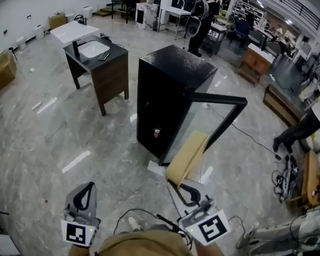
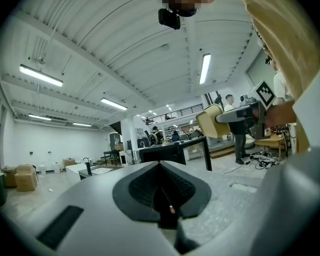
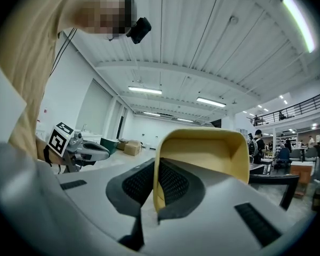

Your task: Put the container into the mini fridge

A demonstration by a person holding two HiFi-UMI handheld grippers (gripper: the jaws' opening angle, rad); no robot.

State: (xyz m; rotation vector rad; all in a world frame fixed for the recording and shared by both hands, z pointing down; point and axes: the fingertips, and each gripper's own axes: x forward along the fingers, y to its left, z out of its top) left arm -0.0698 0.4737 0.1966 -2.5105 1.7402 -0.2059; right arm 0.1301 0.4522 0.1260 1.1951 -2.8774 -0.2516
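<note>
Yellow container (image 3: pixel 202 159): held up off the floor by one wall, not yet in the fridge. From the right gripper view I look straight into its hollow.
My right gripper (image 3: pixel 156 183): jaws closed on the container's thin side wall, one dark pad inside the tub and the other outside it.
My left gripper (image 2: pixel 162 196): jaws pressed together with nothing between them. It is held low at my left, well apart from the container.
Black mini fridge (image 1: pixel 170 89): upright on the floor ahead of me, beyond the container, its front turned toward me and to the right.
Fridge door (image 1: pixel 216 124): glass in a black frame, swung wide open to my right.
Where the container sits: in the head view it is between my right gripper and the open front of the mini fridge, tilted. Its far end is near the foot of the door.
Floor (image 1: pixel 53 132): pale grey marbled tiles with bright streaks of glare.
Washstand (image 1: pixel 98 63): dark wood cabinet with a white basin, left of the mini fridge and well apart from it.
Cables (image 1: pixel 285 177): a loose tangle on the floor at my far right.
Background: a person (image 1: pixel 205 15) stands by benches far behind the mini fridge.
</note>
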